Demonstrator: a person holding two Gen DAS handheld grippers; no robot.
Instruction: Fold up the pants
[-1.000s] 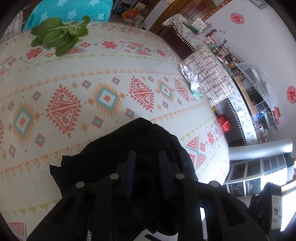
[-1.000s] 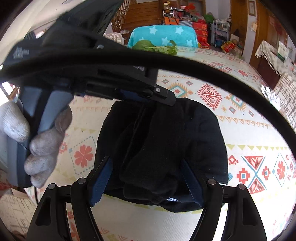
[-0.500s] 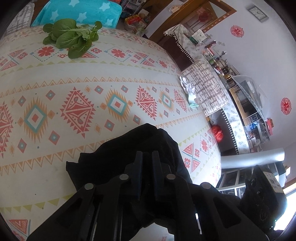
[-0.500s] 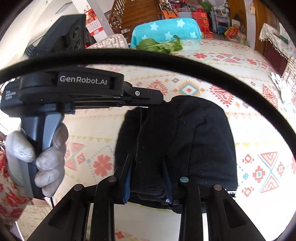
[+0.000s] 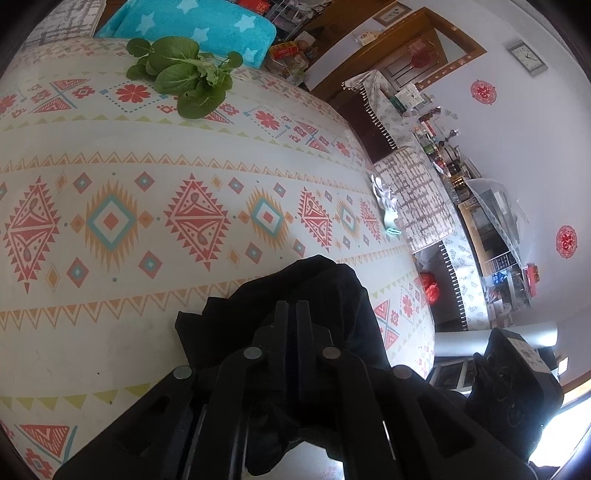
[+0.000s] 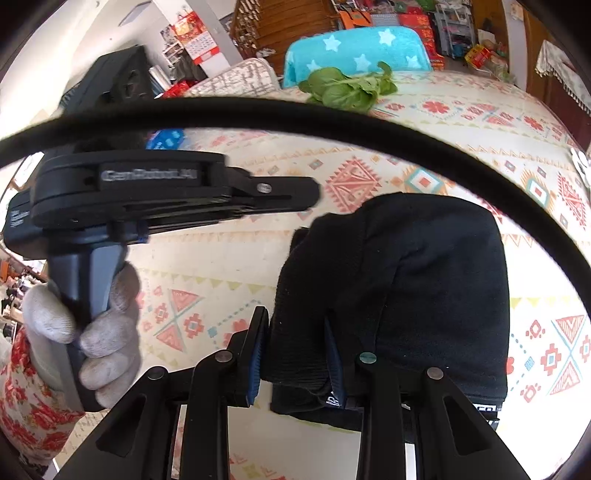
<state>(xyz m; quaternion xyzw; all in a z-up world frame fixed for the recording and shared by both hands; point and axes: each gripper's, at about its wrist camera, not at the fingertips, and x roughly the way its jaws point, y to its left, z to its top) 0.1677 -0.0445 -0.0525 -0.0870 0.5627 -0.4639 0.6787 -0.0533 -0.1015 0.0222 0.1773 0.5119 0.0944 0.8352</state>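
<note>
The black pants [image 6: 424, 280] lie folded in a thick bundle at the near edge of the patterned table; they also show in the left wrist view [image 5: 314, 291]. My right gripper [image 6: 295, 332] is shut on the near left edge of the bundle. My left gripper [image 5: 291, 306] has its fingers pressed together, just over the pants; no cloth shows between them. In the right wrist view the left gripper [image 6: 310, 192] is held by a gloved hand to the left of the pants, its tip beside the bundle.
The patterned tablecloth [image 5: 147, 177] covers the table. A bunch of green leaves [image 5: 184, 81] lies at the far edge, before a turquoise starred chair [image 5: 192, 26]. A white glove [image 5: 386, 203] lies at the right edge. A black cable [image 6: 332, 118] arcs across the right wrist view.
Both grippers have closed: the right one onto the pants' near edge, the left one shut and drawn back to the left off the bundle.
</note>
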